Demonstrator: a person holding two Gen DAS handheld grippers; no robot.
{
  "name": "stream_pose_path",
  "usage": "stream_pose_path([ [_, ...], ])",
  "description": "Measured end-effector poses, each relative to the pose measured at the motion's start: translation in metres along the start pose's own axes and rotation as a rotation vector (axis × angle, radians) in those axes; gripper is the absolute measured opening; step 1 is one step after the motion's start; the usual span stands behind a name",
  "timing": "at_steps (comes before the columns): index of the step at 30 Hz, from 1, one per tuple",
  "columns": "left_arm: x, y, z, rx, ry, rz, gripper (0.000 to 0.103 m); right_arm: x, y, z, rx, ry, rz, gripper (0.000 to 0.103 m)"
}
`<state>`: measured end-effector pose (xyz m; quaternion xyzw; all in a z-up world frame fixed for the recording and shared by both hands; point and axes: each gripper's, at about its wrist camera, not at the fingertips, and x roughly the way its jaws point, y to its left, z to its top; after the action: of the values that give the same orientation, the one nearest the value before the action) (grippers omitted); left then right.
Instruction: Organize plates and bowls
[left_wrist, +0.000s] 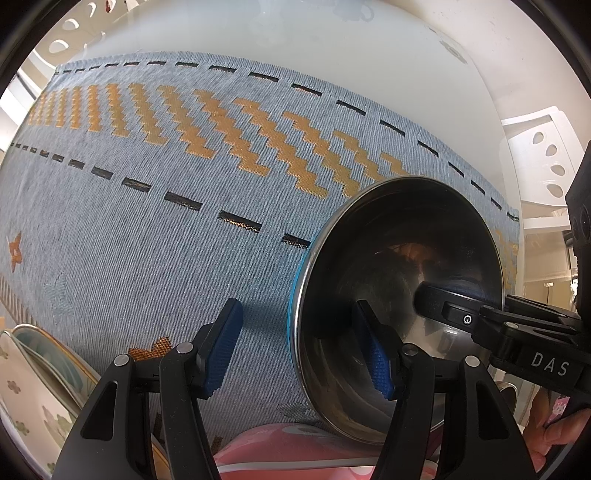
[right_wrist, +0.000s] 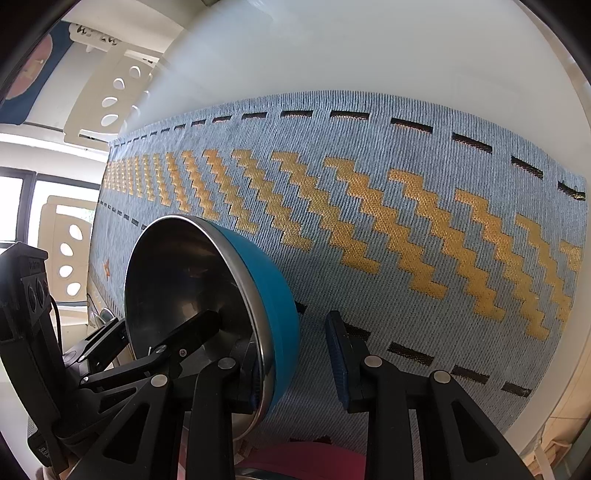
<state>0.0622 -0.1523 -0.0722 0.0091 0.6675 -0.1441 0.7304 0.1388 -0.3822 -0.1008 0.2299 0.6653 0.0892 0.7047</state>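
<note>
Support: a white table, its bare top showing beyond the cloth's far edge.
Covering: a blue-grey woven cloth lies flat on the table, with orange zigzag rows, black dashed lines and small star shapes.
Near left: a floral plate with a gold rim sits at the cloth's near left corner, something else stacked in it.
Near middle: a pink dish lies at the near edge; whether it rests on the cloth itself cannot be told.
</note>
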Motion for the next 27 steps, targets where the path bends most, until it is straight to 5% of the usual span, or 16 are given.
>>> stream_pose_path([
  [5,0.000,0.002,0.002,-0.029,0.013,-0.003,0.060,0.001,-0.001,0.001,-0.001,0.003,0.001,0.028],
  [13,-0.009,0.017,-0.002,-0.104,-0.009,-0.038,0.038,0.002,-0.001,0.006,-0.007,0.025,0.005,0.028],
  [16,-0.017,0.008,-0.003,-0.042,-0.039,0.007,0.023,0.002,0.001,0.007,-0.011,0.023,0.015,0.023],
  [17,-0.019,0.001,-0.003,-0.011,-0.046,0.028,0.021,0.005,0.002,0.006,-0.010,0.034,0.054,0.016],
  [21,-0.020,-0.021,-0.006,0.100,-0.044,0.119,0.020,0.006,0.002,0.003,-0.005,0.029,0.061,0.016],
  [27,-0.030,-0.007,-0.007,0.013,-0.048,0.006,0.019,-0.003,0.001,-0.005,-0.026,0.014,0.050,0.016],
])
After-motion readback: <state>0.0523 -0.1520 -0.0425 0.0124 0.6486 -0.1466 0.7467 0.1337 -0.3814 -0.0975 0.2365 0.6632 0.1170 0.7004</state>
